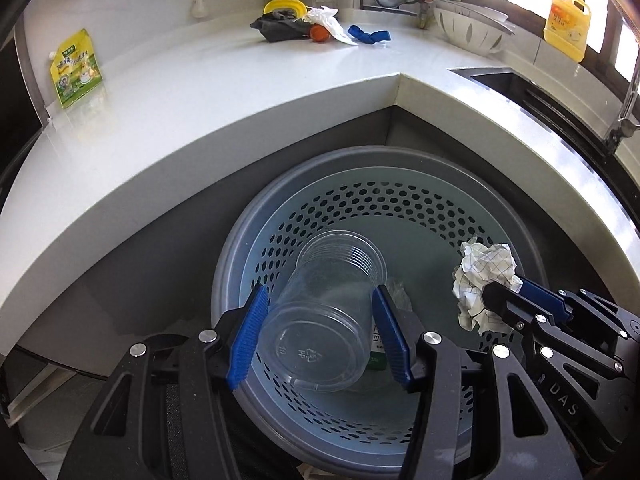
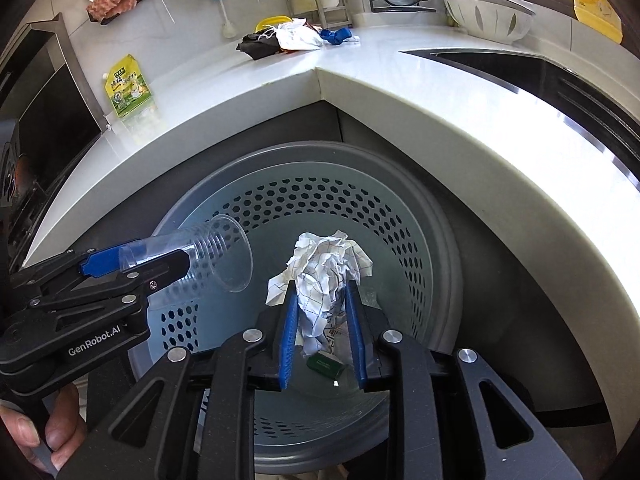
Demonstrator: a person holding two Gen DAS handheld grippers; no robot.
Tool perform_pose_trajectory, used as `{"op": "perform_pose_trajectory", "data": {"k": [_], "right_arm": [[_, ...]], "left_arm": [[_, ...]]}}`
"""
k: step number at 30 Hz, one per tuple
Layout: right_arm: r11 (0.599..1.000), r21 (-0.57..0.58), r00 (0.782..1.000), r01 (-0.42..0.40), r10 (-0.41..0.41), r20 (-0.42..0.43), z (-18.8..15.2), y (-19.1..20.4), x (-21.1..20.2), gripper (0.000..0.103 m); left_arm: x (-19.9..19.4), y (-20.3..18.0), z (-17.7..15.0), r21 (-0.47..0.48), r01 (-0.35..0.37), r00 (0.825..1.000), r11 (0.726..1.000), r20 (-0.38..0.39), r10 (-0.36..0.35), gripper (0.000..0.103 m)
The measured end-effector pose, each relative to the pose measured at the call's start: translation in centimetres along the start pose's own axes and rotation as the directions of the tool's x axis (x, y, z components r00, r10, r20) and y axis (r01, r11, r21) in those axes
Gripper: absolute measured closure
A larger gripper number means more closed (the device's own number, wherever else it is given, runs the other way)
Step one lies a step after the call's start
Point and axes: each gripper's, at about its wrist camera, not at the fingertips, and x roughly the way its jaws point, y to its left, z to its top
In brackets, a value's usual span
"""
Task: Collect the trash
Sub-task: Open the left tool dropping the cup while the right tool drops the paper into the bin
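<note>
You are at the drop-off step: both loads hang over the perforated bin [image 1: 400,216] below the worktop [image 1: 240,92]. Your left hand-held gripper [image 1: 320,320] clamps the clear plastic cup [image 1: 324,312] on its side; your right hand-held gripper [image 2: 322,320] pinches the crumpled paper ball [image 2: 324,272] narrowly. Next, I judge, you need only spread both sets of jaws so each piece falls inside. More rubbish [image 1: 304,26] waits at the worktop's back.

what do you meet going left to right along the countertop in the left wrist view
green and yellow pouch → dark cloth → small orange thing → crumpled white bag → blue scrap → white colander bowl → yellow jug
</note>
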Motion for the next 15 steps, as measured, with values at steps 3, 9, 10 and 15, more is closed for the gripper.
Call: {"op": "perform_pose_trajectory", "data": {"k": [3,9,10,15], "right_arm": [[1.0,0.006,1.0,-0.001,0.001,-0.004,-0.05,-0.15,0.14,0.08],[1.0,0.005,1.0,0.007,-0.007,0.009,0.02,-0.18,-0.02,0.075],[1.0,0.007,1.0,0.011,-0.011,0.013,0.03,-0.22,-0.08,0.072],[1.0,0.023,0.999,0.019,-0.02,0.042,0.05,-0.68,-0.68,0.049]], "left_arm": [[0.14,0.04,0.0,-0.002,-0.004,1.0,1.0,-0.004,0.004,0.048],[0.08,0.12,0.07,-0.01,0.002,1.0,1.0,-0.007,-0.002,0.044],[0.03,0.15,0.06,-0.012,0.001,1.0,1.0,-0.005,-0.001,0.041],[-0.18,0.27,0.11,-0.017,-0.009,1.0,1.0,-0.003,0.009,0.03]]}}
